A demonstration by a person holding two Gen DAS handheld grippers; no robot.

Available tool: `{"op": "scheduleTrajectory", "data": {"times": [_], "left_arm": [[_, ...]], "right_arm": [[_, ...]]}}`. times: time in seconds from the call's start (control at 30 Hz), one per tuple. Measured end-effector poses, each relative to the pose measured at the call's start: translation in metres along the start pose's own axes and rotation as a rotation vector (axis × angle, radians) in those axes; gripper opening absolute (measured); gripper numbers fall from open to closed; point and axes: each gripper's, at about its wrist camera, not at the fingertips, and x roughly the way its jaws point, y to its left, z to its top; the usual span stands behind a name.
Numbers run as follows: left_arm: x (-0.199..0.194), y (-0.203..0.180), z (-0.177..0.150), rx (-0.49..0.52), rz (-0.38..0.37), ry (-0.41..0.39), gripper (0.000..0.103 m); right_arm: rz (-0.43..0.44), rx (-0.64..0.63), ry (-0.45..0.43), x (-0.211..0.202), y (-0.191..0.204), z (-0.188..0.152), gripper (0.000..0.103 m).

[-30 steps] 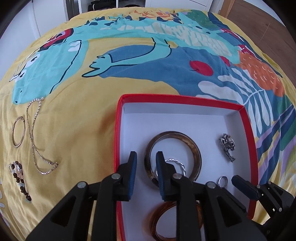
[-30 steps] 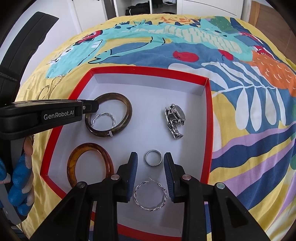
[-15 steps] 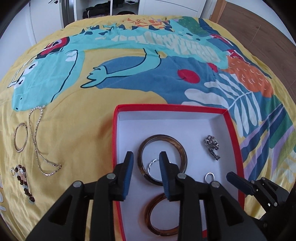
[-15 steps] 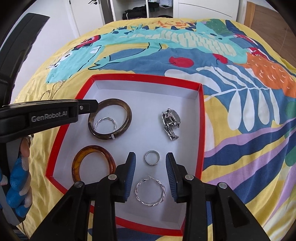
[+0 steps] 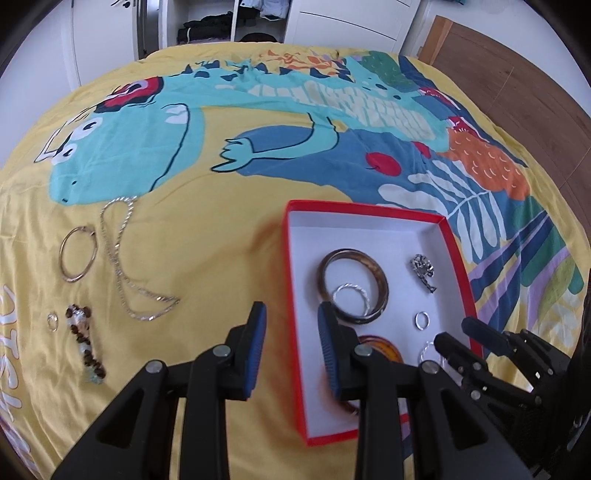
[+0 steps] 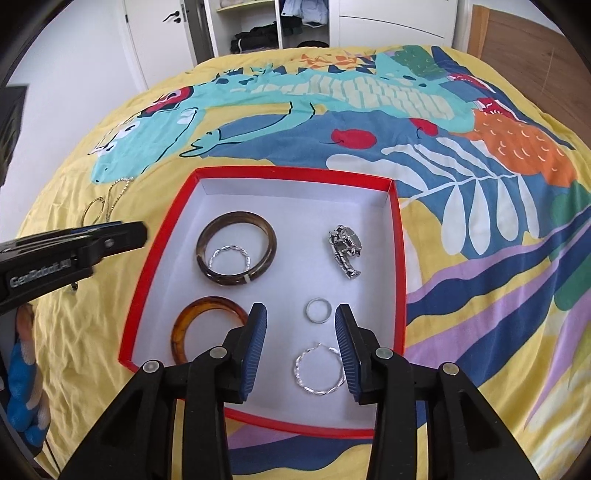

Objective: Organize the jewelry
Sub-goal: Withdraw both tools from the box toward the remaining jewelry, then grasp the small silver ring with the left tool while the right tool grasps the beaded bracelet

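Observation:
A red box with a white inside [image 6: 399,258] [image 5: 291,258] lies on the bed. It holds a dark bangle [image 6: 236,254] with a twisted silver hoop [image 6: 229,256] inside it, an amber bangle [image 6: 207,325], a silver watch [image 6: 345,251], a small ring [image 6: 317,311] and a second twisted hoop [image 6: 319,373]. Outside on the left lie a gold hoop [image 5: 78,254], a silver chain [image 5: 122,266], a small ring [image 5: 52,320] and a beaded bracelet [image 5: 85,343]. My left gripper [image 5: 291,347] is open and empty above the box's left edge. My right gripper [image 6: 301,347] is open and empty above the second hoop.
The bed has a yellow cover with a cartoon print [image 5: 184,147]. A wardrobe with open shelves [image 6: 273,29] stands beyond the bed and wooden floor [image 5: 517,92] is at the right. A blue-gloved hand [image 6: 26,387] shows at the left edge of the right wrist view.
Both grippers have pulled back and up from the box. The left gripper has shifted left and opened wider. The right gripper's jaws have also opened wider.

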Motion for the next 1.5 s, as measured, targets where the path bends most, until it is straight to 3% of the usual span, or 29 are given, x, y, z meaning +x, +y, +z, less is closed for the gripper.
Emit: {"op": "scheduleTrajectory", "data": {"times": [0.27, 0.6, 0.9, 1.13, 1.33, 1.5], "left_arm": [[-0.032, 0.054, -0.024, -0.059, 0.039, -0.027, 0.027], [-0.061, 0.139, -0.064, -0.139, 0.12, 0.008, 0.027], [-0.071, 0.216, -0.088, -0.228, 0.186, 0.023, 0.027], [-0.056, 0.249, -0.081, -0.251, 0.127, 0.036, 0.028], [-0.028, 0.26, -0.062, -0.237, 0.045, 0.061, 0.028], [-0.007, 0.267, -0.048, -0.225, 0.02, 0.074, 0.028]], "right_arm": [[0.01, 0.011, -0.026, -0.017, 0.032, -0.001, 0.04], [0.073, -0.045, -0.055, -0.032, 0.097, 0.005, 0.041], [0.142, -0.098, -0.05, -0.021, 0.155, 0.011, 0.043], [0.205, -0.153, -0.014, 0.003, 0.199, 0.012, 0.044], [0.263, -0.19, 0.026, 0.03, 0.232, 0.012, 0.044], [0.31, -0.218, 0.055, 0.048, 0.253, 0.01, 0.044]]}}
